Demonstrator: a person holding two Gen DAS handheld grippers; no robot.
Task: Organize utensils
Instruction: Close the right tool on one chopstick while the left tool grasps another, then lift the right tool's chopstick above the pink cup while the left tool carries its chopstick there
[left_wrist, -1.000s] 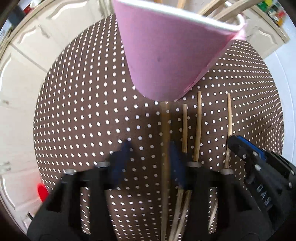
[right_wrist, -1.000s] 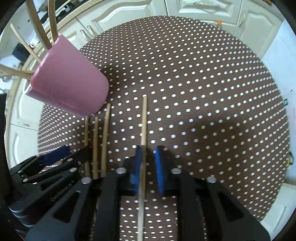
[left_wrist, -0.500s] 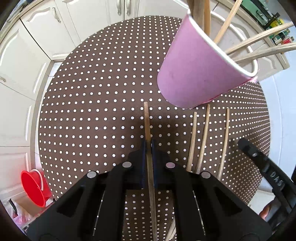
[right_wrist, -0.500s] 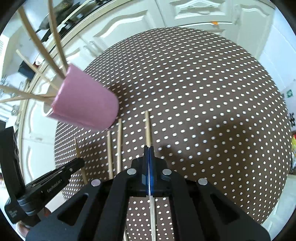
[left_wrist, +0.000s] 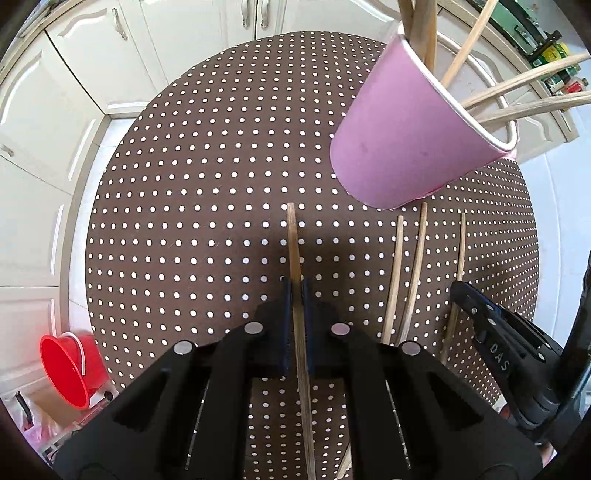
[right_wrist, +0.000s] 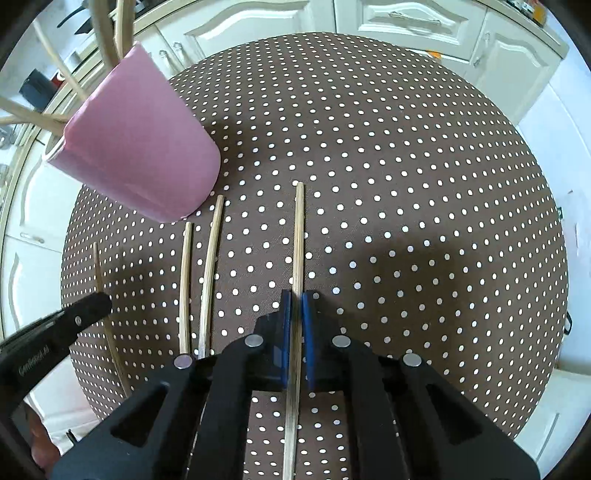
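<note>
A pink cup stands on the round brown dotted table with several wooden chopsticks sticking out of it. My left gripper is shut on a chopstick and holds it above the table, left of the cup. My right gripper is shut on another chopstick, right of the cup. Two chopsticks lie on the table in front of the cup. The right gripper also shows at the right edge of the left wrist view.
White kitchen cabinets surround the table. A red bucket stands on the floor at the left. The left gripper's body shows at the lower left of the right wrist view.
Both grippers have shut on a chopstick each and lifted up and back from the table. The cup now looks smaller and farther away.
</note>
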